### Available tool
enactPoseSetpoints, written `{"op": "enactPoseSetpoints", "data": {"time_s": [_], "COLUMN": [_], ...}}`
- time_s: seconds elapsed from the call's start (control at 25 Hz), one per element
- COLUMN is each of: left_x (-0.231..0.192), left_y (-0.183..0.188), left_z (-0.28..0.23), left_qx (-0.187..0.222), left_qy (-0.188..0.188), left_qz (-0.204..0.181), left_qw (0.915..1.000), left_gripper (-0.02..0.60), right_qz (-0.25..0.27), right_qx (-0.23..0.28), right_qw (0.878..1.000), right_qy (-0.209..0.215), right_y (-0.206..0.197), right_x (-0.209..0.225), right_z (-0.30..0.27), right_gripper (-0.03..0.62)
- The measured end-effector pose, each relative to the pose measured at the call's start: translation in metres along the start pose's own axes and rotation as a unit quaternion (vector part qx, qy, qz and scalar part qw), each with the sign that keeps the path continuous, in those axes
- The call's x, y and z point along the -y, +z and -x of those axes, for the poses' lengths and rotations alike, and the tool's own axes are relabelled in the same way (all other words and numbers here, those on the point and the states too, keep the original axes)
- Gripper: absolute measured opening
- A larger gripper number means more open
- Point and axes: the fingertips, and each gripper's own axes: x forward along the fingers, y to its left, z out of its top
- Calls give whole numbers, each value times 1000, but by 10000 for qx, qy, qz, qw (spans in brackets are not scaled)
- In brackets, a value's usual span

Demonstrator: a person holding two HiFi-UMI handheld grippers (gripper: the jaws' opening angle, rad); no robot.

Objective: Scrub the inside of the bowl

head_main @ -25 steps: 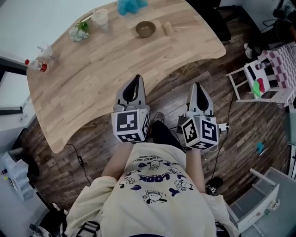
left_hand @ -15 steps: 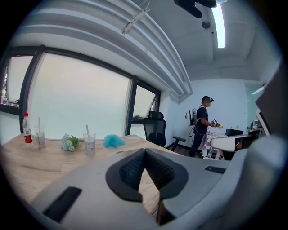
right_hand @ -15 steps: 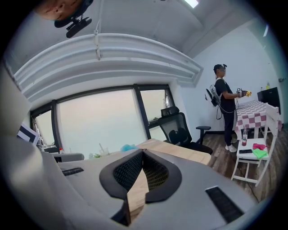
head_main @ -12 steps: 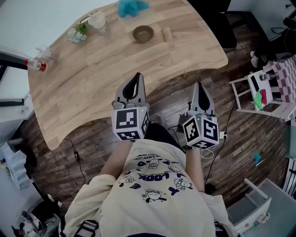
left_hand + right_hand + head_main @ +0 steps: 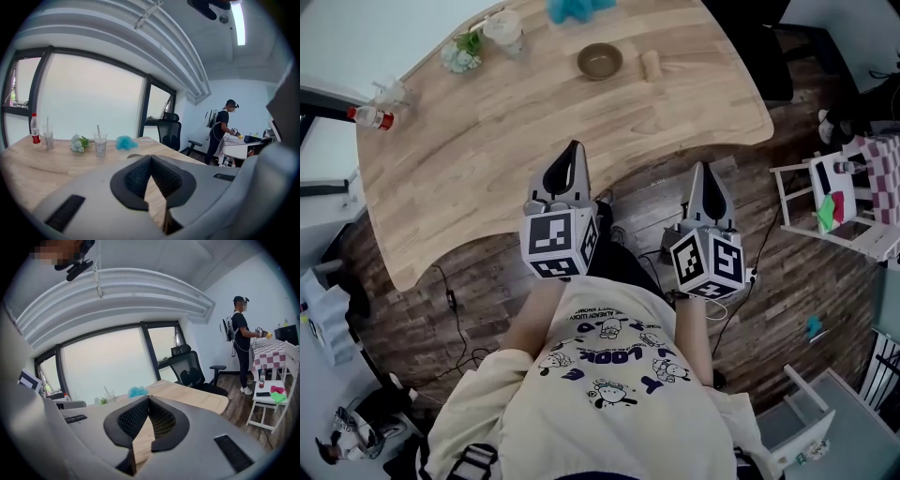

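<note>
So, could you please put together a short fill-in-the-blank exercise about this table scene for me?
1. The bowl on the wooden table is ____ in colour.
2. The left claw and the right claw are both ____, with nothing between their jaws.
3. The cup has a ____ standing in it.
Missing words: brown; shut; straw.

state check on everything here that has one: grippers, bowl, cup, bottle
left gripper: shut, empty
right gripper: shut, empty
bowl: upright on the table, looks empty, neither gripper at it
cup: upright, straw in it
bottle: upright
</note>
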Motion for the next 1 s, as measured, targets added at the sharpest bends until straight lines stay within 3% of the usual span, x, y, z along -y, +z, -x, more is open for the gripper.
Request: {"op": "enactPoseSetpoints", "data": {"time_s": [0.56,1.0], "left_x": [-33,-66], "left_y": [7,-10], "left_z": [-64,-116], "left_qx": [-217,-587], "left_qy": [87,139], "left_qz": [317,890], "left_qw": [9992,9942], "left_gripper": [28,28], "right_qz": [229,445], "right_qx": [-306,-841], "right_qw": [9993,9954], "right_qy": [39,137], "right_y": [5,-18], "right_x": [0,-15], "right_z": [-85,-151], "right_gripper": [23,21]}}
